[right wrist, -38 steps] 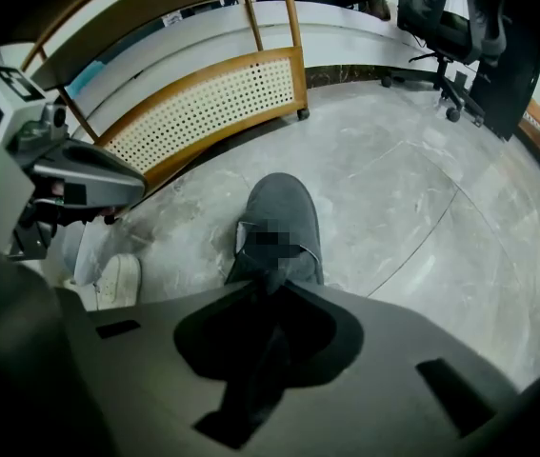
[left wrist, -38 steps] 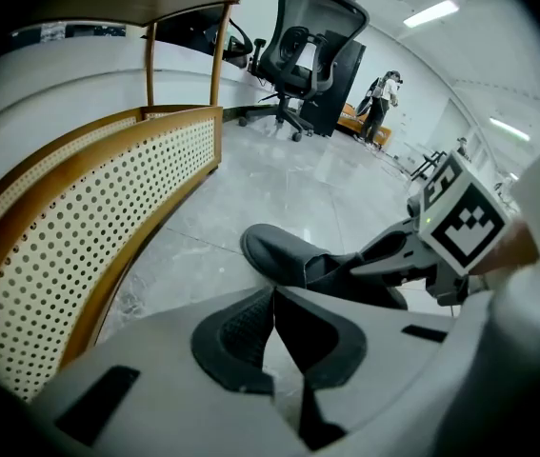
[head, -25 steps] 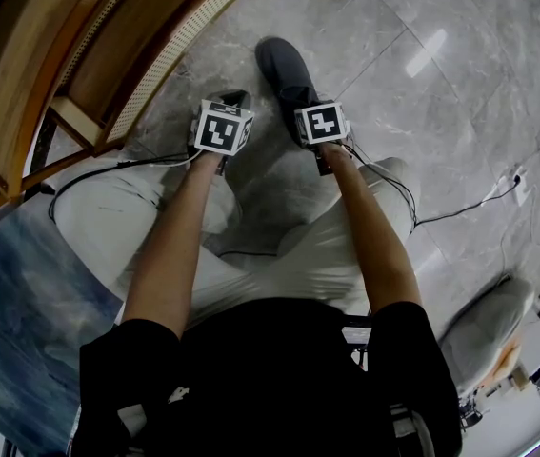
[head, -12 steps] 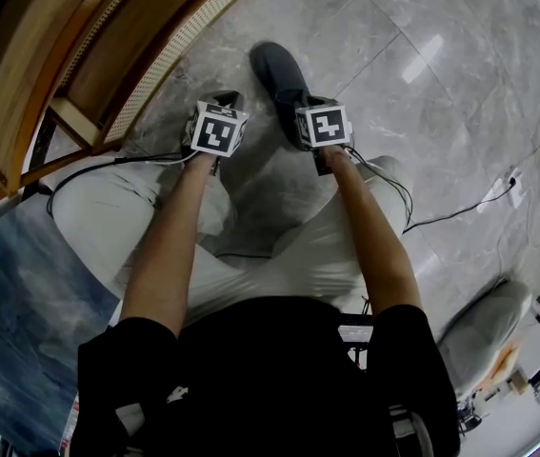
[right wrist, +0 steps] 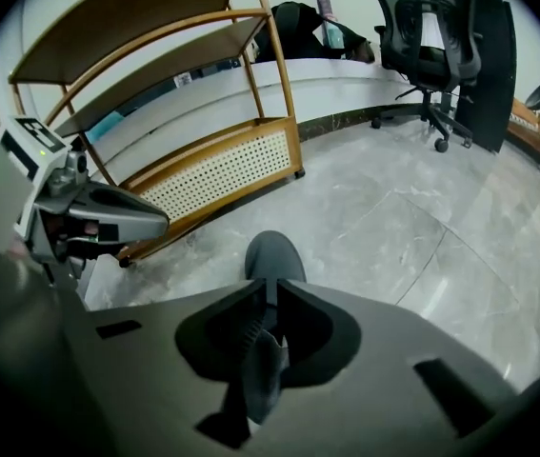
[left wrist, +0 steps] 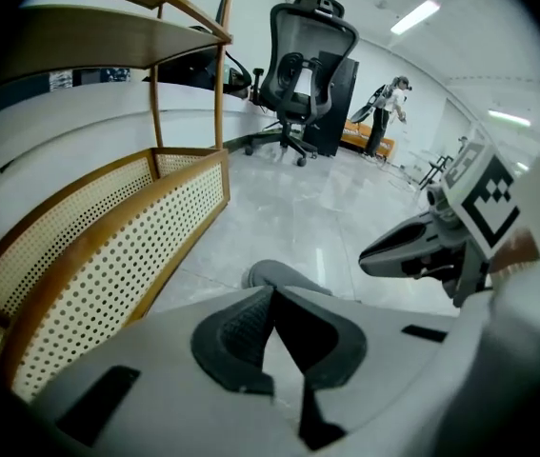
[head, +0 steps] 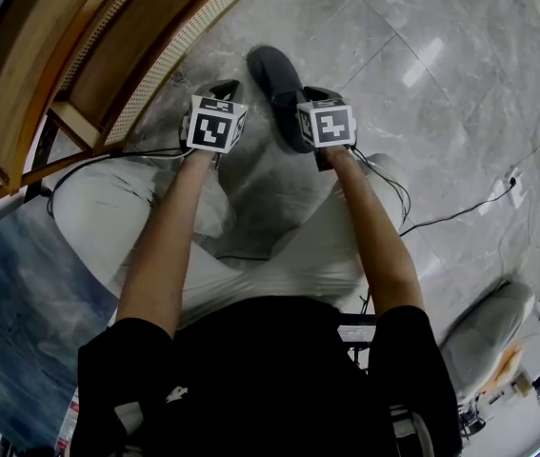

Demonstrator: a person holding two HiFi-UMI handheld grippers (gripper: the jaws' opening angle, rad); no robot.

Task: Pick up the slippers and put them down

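A dark grey slipper point(head: 274, 79) hangs over the marble floor, its toe pointing away from me. My right gripper point(head: 310, 98) is shut on its rim. In the right gripper view the jaws have just been closing, grey fabric point(right wrist: 262, 374) is pinched between them, and the toe point(right wrist: 271, 253) sticks out past them. My left gripper point(head: 227, 91) is beside it on the left, its tips point(left wrist: 271, 293) together with nothing seen between them. A grey slipper toe point(left wrist: 287, 274) shows just beyond those tips. I cannot tell whether it is the same slipper.
A wooden shelf with a cane panel point(head: 155, 36) stands close on the left. Cables point(head: 470, 208) trail over the floor at the right. An office chair point(left wrist: 303, 74) and a person point(left wrist: 389, 112) are far back. My legs are below the grippers.
Both marker cubes look larger, so both grippers have risen. The slipper has come up and shifted a little left with the right gripper.
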